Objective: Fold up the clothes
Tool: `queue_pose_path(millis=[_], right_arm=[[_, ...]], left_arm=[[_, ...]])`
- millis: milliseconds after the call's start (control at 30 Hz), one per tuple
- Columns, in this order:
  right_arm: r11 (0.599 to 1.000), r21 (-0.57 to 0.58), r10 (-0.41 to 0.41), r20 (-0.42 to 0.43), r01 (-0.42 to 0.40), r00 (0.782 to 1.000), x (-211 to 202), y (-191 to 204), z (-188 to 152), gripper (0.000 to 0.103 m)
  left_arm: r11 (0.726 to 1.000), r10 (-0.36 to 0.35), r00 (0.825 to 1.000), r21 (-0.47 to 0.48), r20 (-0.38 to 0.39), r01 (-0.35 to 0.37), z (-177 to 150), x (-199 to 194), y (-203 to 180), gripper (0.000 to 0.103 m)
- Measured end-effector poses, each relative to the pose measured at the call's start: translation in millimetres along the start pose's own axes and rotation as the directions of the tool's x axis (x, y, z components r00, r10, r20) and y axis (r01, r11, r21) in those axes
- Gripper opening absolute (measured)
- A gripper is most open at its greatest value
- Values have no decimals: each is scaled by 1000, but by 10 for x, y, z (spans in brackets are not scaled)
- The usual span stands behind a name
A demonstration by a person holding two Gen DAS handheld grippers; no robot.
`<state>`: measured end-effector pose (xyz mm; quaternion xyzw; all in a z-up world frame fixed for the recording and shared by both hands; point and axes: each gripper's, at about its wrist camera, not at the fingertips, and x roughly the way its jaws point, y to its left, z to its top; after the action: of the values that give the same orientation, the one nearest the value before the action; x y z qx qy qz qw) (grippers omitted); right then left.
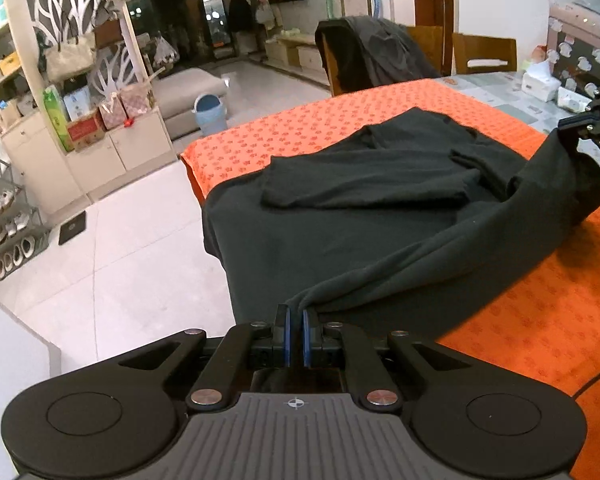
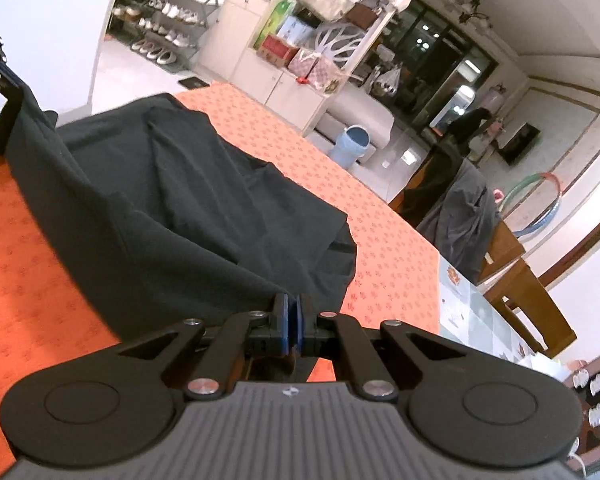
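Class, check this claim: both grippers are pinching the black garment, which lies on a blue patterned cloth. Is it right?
Not quite: the cloth is orange, not blue, as both wrist views show. The rest stands: the left gripper and the right gripper each pinch the black garment.

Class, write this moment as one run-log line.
left gripper: shut on black garment | right gripper: shut on black garment | edge lifted over orange cloth
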<state>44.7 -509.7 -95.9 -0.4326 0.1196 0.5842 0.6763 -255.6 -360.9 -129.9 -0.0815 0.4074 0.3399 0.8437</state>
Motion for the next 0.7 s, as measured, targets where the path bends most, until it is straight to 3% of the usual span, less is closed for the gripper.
queue_pose_path(millis=[300,367,500,700], right_arm=[[997,24,80,-93,-78,992,690,-1,-32,5],[995,33,96,-110,-93,989,820,14,-56,5],[991,50,129,-145,-123,981,1080,43,-105,7],[985,150,102,-91,-88,991,991,-61,-110,10]], left_arm=[[997,-68,990,-34,-123,64,19,647,145,15],[993,-95,989,-77,-118,86,-33,703,225,19],[981,-115,989,-166,-98,98,-118,676,411,42],[950,-155,986,-285,-66,130,-242,544,676,48]])
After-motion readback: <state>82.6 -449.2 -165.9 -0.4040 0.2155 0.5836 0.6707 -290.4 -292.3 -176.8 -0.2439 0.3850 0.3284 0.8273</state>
